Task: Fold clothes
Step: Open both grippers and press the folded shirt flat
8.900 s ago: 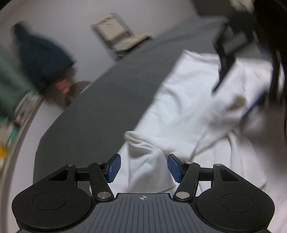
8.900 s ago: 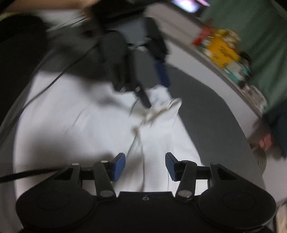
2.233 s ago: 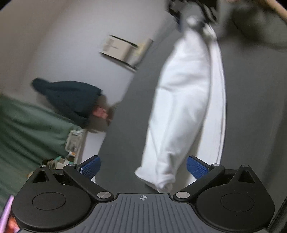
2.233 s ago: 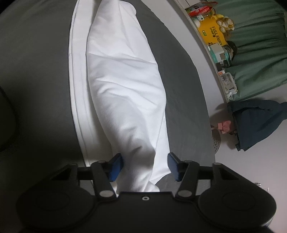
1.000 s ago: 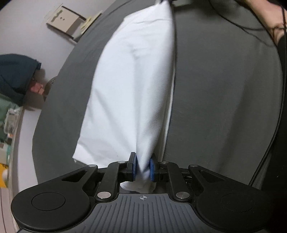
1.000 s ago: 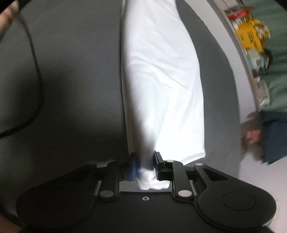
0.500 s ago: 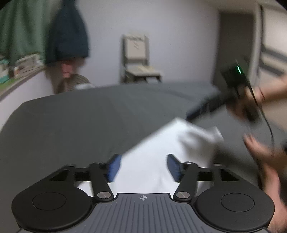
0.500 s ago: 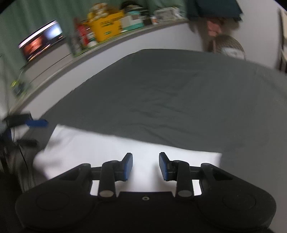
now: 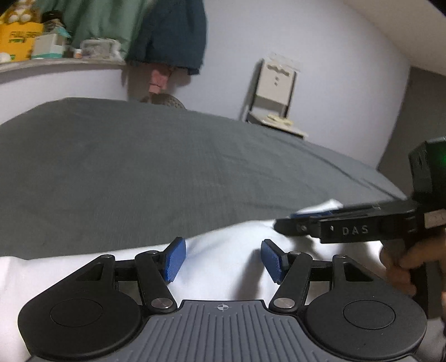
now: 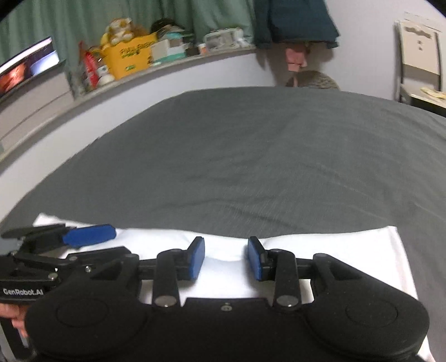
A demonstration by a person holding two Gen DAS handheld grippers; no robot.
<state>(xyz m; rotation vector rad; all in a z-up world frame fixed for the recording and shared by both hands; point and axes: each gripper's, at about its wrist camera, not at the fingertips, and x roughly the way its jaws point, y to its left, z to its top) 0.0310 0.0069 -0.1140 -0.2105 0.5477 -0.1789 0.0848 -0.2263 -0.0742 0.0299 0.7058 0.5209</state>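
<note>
Grey bed cover fills mid-frame. Behind it: wall ledge carrying yellow box, plush toy on top. Screen left of box. Green curtain above ledge. Dark blue garment hanging right of curtain. White chair beyond bed's far right edge.

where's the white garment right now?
The white garment lies as a flat folded strip along the near edge of the grey bed, directly under both open tools: the right tool and, in its own view, the left tool.
</note>
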